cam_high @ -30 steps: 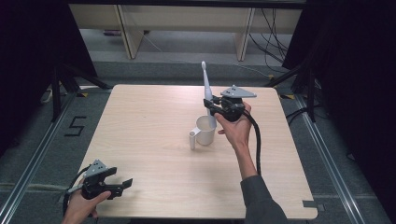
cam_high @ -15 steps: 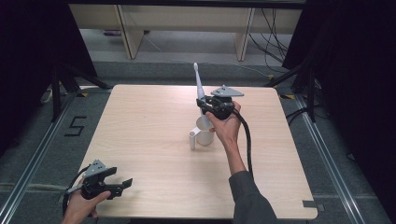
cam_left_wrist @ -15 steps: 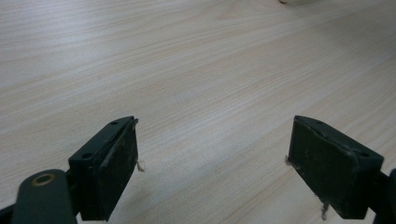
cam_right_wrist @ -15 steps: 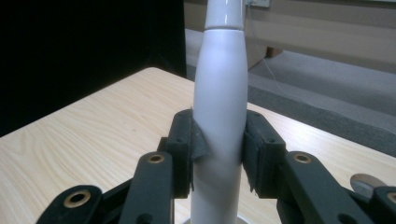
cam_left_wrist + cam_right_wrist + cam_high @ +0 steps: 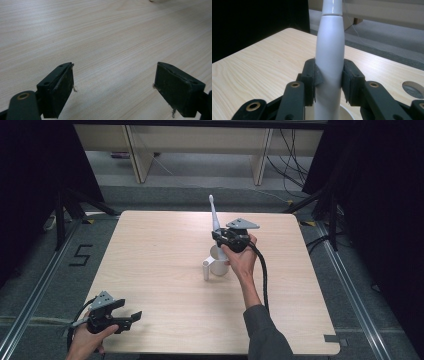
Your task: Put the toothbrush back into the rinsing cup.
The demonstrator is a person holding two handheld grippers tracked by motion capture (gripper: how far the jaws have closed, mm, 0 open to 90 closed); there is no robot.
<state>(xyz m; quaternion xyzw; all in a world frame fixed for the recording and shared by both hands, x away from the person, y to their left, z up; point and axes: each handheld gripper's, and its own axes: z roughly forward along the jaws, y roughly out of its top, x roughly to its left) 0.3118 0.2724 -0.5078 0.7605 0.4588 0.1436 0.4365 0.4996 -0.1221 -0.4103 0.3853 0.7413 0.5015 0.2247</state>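
The right gripper [image 5: 223, 239] is clamped on the thick white handle of an electric toothbrush [image 5: 216, 222], its two black pads pressing the handle from either side in the right gripper view [image 5: 329, 80]. The toothbrush stands almost upright, its long axis running from the mug [image 5: 217, 261] below up to the small brush head, which leans a little toward the far edge of the table [image 5: 150, 250]. The white mug sits near the middle of the table, directly under the gripper, with its handle turned toward the person's left. In the right gripper view the lower end of the toothbrush [image 5: 329, 50] meets the mug's rim [image 5: 345, 112] at the bottom of the frame; it appears to be inside the mug, though whether it touches the bottom cannot be seen.

The coming move probably turns on that vertical line: toothbrush above, mug straight below, so any lowering or lifting runs along the handle's own axis.

The left gripper [image 5: 127, 319] rests at the near left corner of the table, well apart from the mug, its jaws spread wide over bare wood [image 5: 112, 82] with nothing between them. The right hand [image 5: 242, 257] is the nearer one by far.
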